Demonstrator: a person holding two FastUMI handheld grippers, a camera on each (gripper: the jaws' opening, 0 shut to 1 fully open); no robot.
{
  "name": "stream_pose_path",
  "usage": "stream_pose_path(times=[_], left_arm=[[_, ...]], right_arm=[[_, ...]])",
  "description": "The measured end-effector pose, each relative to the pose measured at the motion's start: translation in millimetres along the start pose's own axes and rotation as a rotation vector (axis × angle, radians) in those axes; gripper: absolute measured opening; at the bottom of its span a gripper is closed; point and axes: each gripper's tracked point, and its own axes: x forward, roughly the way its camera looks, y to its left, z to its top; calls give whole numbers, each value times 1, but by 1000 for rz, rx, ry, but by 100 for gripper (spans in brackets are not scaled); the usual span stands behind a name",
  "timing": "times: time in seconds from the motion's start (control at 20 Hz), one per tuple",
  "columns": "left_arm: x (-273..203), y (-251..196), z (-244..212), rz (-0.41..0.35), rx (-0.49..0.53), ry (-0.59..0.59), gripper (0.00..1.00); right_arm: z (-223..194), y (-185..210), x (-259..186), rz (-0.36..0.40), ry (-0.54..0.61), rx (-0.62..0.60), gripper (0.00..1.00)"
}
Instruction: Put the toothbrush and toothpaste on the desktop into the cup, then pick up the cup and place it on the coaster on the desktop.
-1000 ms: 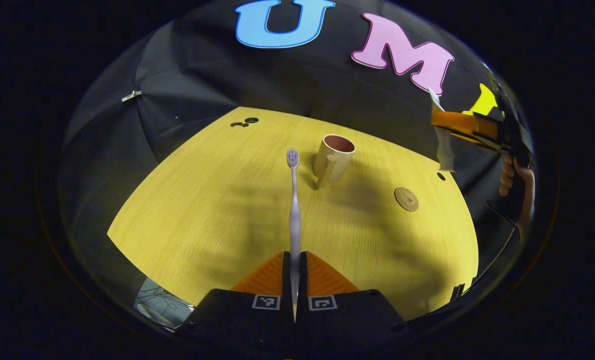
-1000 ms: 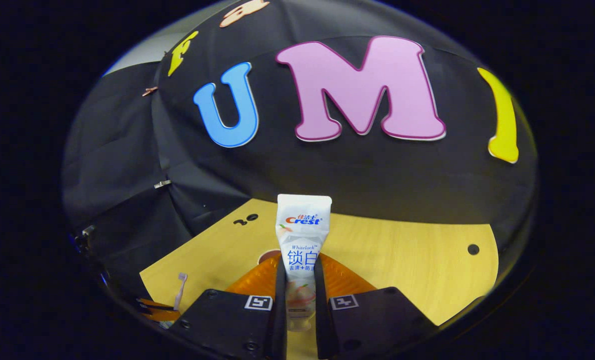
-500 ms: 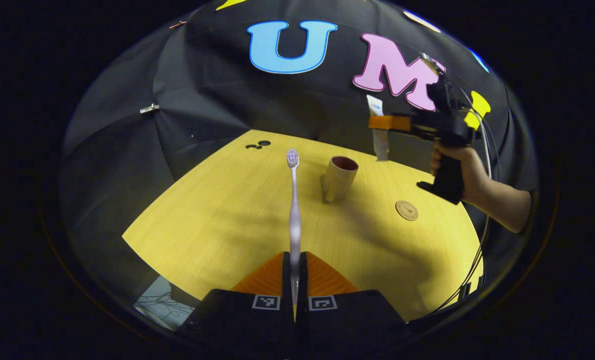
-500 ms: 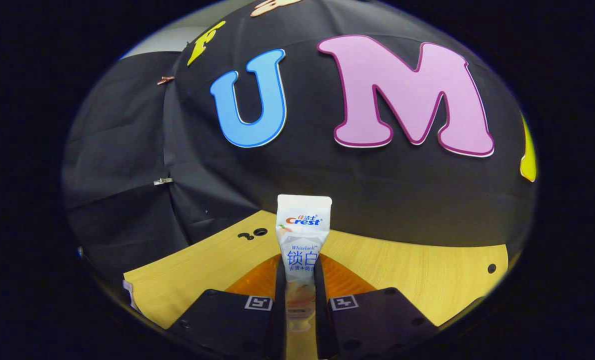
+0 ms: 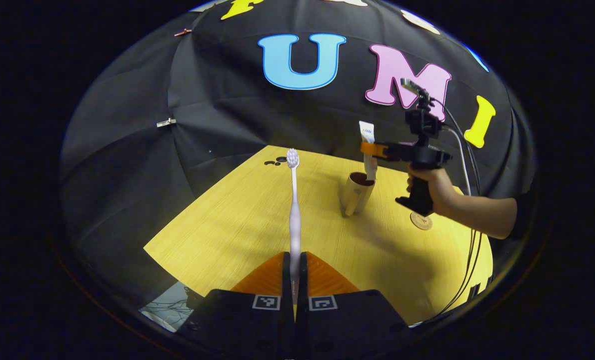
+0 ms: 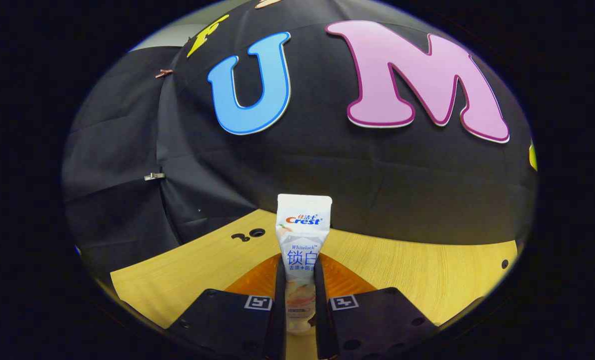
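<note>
Since a second ago my right gripper (image 5: 369,149) has swung from the far right edge of the left gripper view toward centre right, and the toothpaste (image 5: 368,150) it carries now hangs upright with its lower end at the mouth of the cup (image 5: 356,192); I cannot tell whether it has gone inside. In the right gripper view both fingers of that gripper (image 6: 300,295) press the tube (image 6: 302,250) between them, nearly closed.

My left gripper (image 5: 294,272) is clamped narrowly on the toothbrush (image 5: 293,210), whose handle runs up the frame's middle, bristles at the top, above the desktop (image 5: 237,225).

The cup stands on the yellow wooden desktop right of centre. The round coaster (image 5: 421,221) lies to its right, partly behind the hand (image 5: 430,192) gripping the right tool. Black cloth walls the booth behind.
</note>
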Motion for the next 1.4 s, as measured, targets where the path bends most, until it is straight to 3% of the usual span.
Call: stream_pose_path(times=[0.25,0.3,0.35,0.5,0.55,0.6,0.75,0.9,0.95,1.0,1.1,1.2,1.4], left_arm=[[7,-2,-11,3,-21,8,6],[7,-4,-11,-2,-31,6,6],[7,-8,-10,-8,-43,-2,6],[10,-17,-11,-35,-56,-5,6],[11,-20,-13,-41,-53,-1,2],[12,-21,-16,-43,-51,2,6],[15,-25,-22,-51,-58,13,6],[18,-31,-26,-56,-64,20,6],[20,-32,-24,-61,-65,19,6],[21,-36,-22,-64,-64,14,11],[27,-42,-11,-79,-60,-9,2],[36,-50,5,-98,-58,-44,6],[67,-73,47,-161,-63,-139,6]], right_arm=[[-21,3,8,-18,-5,-52,29],[-27,5,7,-16,7,-50,24],[-28,6,6,-14,3,-50,30],[-27,6,11,-12,-33,-45,30],[-31,6,14,-10,-24,-39,24],[-36,5,17,-9,-13,-36,31],[-51,2,18,-7,20,-36,34],[-49,5,7,19,22,-6,67],[-44,3,2,23,17,1,73],[-39,1,-3,25,13,4,86],[-32,-1,-17,39,9,12,91],[-25,-9,-33,39,6,10,98],[-11,-31,-69,27,-11,32,98]])
